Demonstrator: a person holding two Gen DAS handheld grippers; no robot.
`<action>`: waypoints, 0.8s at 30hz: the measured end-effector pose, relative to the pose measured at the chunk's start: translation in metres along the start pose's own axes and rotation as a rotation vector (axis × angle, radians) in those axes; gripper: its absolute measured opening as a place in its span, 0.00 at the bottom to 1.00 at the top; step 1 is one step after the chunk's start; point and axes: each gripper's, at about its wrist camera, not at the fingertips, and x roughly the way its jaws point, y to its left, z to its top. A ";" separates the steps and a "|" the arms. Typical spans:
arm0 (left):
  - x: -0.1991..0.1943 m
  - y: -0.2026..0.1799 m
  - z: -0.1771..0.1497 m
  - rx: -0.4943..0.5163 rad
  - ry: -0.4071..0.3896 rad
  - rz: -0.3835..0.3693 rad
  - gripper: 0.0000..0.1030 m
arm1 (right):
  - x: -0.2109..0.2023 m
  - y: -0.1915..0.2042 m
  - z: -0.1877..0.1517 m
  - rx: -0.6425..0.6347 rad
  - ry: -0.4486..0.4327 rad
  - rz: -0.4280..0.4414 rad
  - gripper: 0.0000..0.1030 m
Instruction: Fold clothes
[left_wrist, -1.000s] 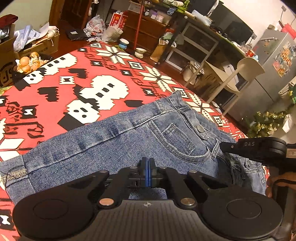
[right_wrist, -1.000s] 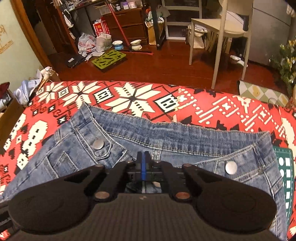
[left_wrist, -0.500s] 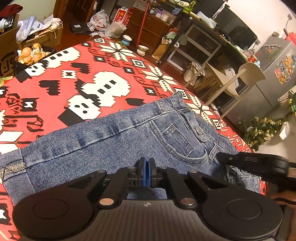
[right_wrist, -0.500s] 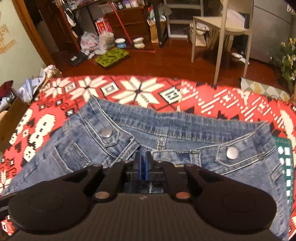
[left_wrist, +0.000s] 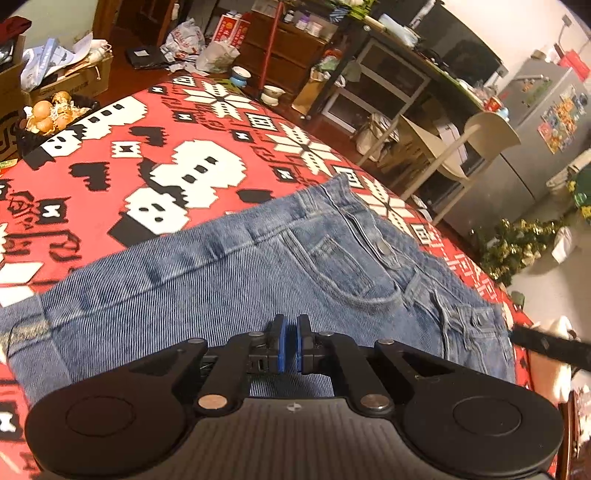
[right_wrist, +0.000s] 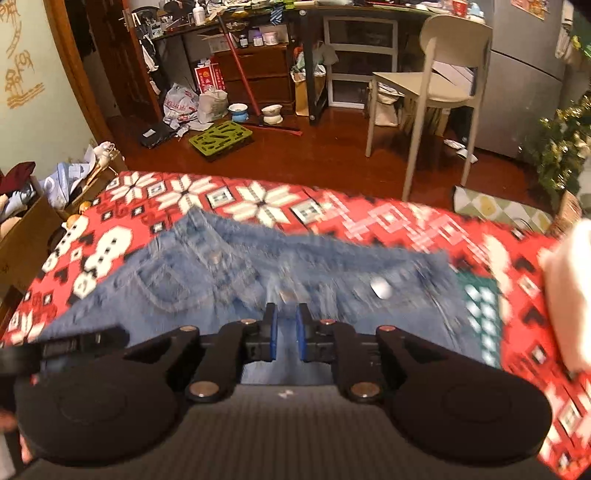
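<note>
Blue jeans (left_wrist: 221, 288) lie flat on the red patterned bedspread (left_wrist: 147, 147), waistband toward the far edge, one hem at the left. My left gripper (left_wrist: 290, 347) hovers low over the thigh part, its blue pads a thin slit apart with nothing between them. In the right wrist view the jeans (right_wrist: 221, 280) are blurred by motion. My right gripper (right_wrist: 284, 332) is above their near edge; its jaws are opening and hold nothing. One black finger of the right gripper (left_wrist: 546, 347) shows beyond the waistband's right end.
A green patterned patch (right_wrist: 480, 306) shows beside the jeans' right end. A blurred white shape (right_wrist: 565, 295) sits at the right. Past the bed's far edge stand a cream chair (right_wrist: 436, 85) and floor clutter. Cardboard boxes (left_wrist: 55, 81) line the left side.
The right gripper pulled back and up from the waistband and its pads parted. The left gripper stayed in place and its pads opened a slit. The jeans lie as before.
</note>
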 end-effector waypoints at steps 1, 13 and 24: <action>-0.004 -0.001 -0.003 0.011 0.003 0.002 0.04 | -0.011 -0.005 -0.009 0.005 0.003 -0.003 0.16; -0.043 0.017 -0.030 0.022 0.016 0.052 0.27 | -0.097 -0.042 -0.138 0.035 -0.014 -0.046 0.25; -0.080 0.081 -0.011 -0.179 -0.044 0.091 0.41 | -0.134 -0.085 -0.169 0.082 -0.135 -0.053 0.34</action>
